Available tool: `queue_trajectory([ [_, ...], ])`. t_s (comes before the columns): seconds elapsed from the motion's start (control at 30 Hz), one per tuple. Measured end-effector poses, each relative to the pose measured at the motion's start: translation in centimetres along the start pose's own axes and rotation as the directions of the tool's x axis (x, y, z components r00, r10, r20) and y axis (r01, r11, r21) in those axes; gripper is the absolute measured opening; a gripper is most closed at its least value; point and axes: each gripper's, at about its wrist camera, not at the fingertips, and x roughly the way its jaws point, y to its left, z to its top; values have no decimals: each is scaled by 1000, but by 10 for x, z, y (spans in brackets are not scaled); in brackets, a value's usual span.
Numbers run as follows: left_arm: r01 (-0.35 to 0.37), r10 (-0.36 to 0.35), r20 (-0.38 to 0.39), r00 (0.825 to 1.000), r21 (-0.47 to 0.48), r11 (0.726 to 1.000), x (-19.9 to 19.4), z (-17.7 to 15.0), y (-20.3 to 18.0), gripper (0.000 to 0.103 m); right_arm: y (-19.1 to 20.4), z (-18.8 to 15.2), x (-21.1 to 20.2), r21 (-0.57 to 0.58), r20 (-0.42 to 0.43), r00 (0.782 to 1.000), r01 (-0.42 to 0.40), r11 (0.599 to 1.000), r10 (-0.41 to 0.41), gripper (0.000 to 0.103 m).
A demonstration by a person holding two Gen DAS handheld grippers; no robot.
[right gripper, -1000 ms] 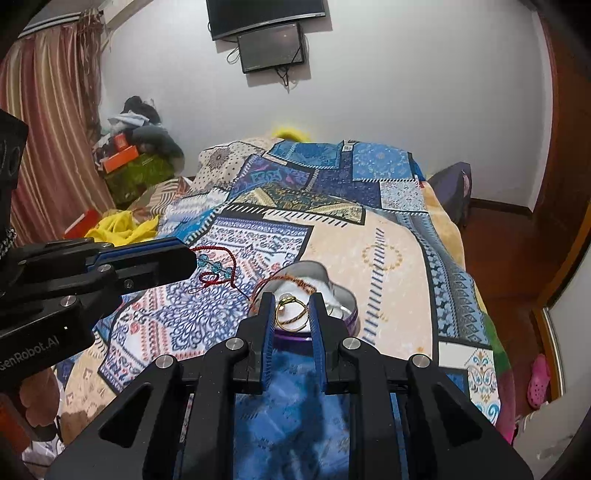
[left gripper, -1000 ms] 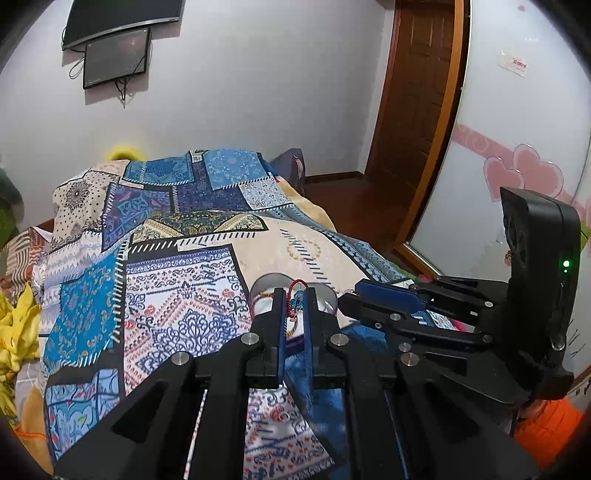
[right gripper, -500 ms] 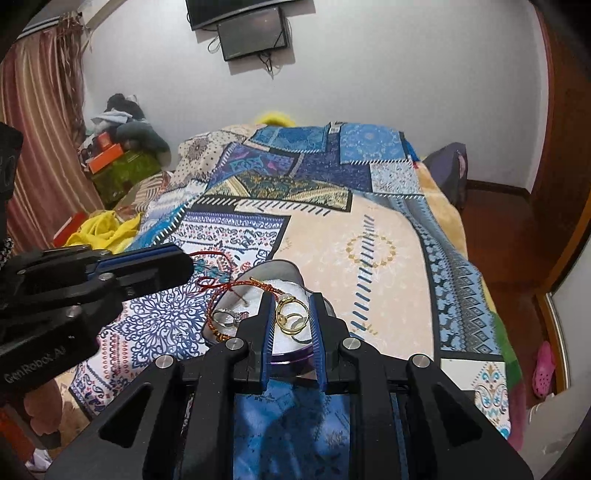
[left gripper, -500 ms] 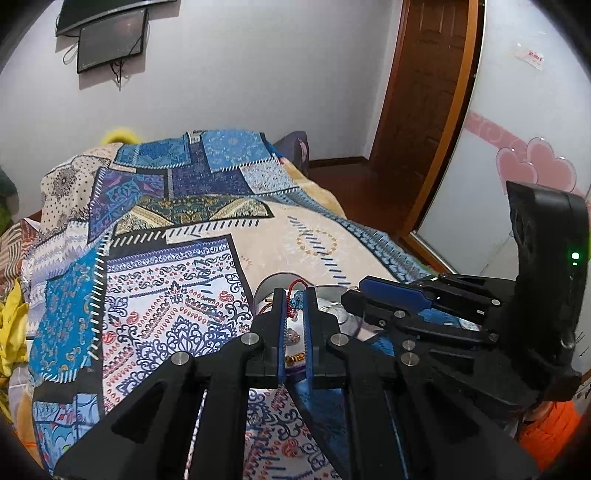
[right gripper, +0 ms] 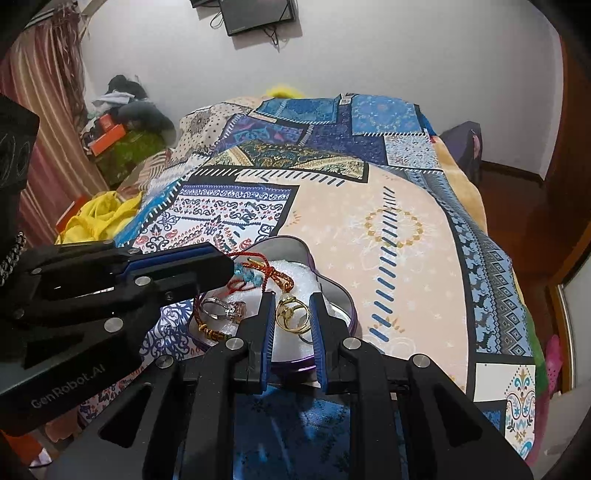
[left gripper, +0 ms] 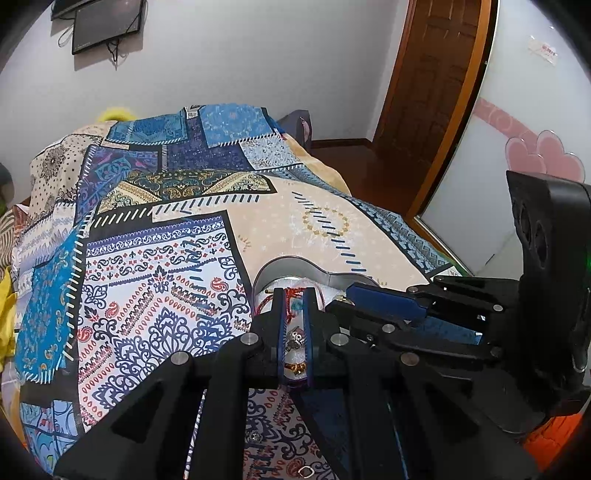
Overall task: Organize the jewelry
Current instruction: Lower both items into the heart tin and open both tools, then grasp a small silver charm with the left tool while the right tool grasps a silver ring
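Left wrist view first: the left gripper (left gripper: pixel 294 301) sits low over the heart-shaped tin (left gripper: pixel 295 266) on the patterned bedspread (left gripper: pixel 155 295), its two blue-lined fingers drawn close together with only a narrow slot between them, and a red-and-turquoise thread bracelet (left gripper: pixel 294 303) caught in that slot right at the tips. Further back in the gap a stone-set ring (left gripper: pixel 295 336) shows on the white padding, and a gold-and-dark braided piece (left gripper: pixel 295 367) peeks out below it. The right gripper (left gripper: pixel 369 295) comes in from the right, its blue-edged tip reaching over the tin's rim; from here its opening cannot be judged. A dark monitor (left gripper: pixel 105 20) hangs on the far wall, a wooden door (left gripper: pixel 432 85) stands at right. Over to the right wrist view: the right gripper (right gripper: pixel 293 314) is parted to a middling width, and two joined gold rings (right gripper: pixel 291 315) sit between the fingers above the tin's (right gripper: pixel 332 291) white lining; whether the pads actually touch them cannot be told. The left gripper (right gripper: pixel 225 264) enters from the left, tip pinching the thread bracelet (right gripper: pixel 255 275), whose red and gold strands trail onto the padding. Just beside it lie the stone-set ring (right gripper: pixel 227 308) and the braided band (right gripper: pixel 210 332). Yellow cloth (right gripper: pixel 99 218) is heaped beyond the bed's left edge.
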Motion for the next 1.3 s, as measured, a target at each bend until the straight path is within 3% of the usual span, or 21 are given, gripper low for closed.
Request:
queue_trajectory([
  [0.43,-26,26,-7,1000,29,999,-23,-6,-2,11,7,4,-9,-8,-26,1000,7,1000,-7,19],
  [0.6,-53,52,27,998,39,998,-49,-11,1,35,16,5,-29,-37,15,999,32,999,-31,20],
  [0.87,-90,88,62,994,20,996,-92,-26,13,47,34,1,-55,-65,82,995,55,996,-50,34],
  [1.3,-106,106,-17,994,-37,994,-106,-79,36,48,69,-35,-26,-118,-5,999,41,992,-42,34],
])
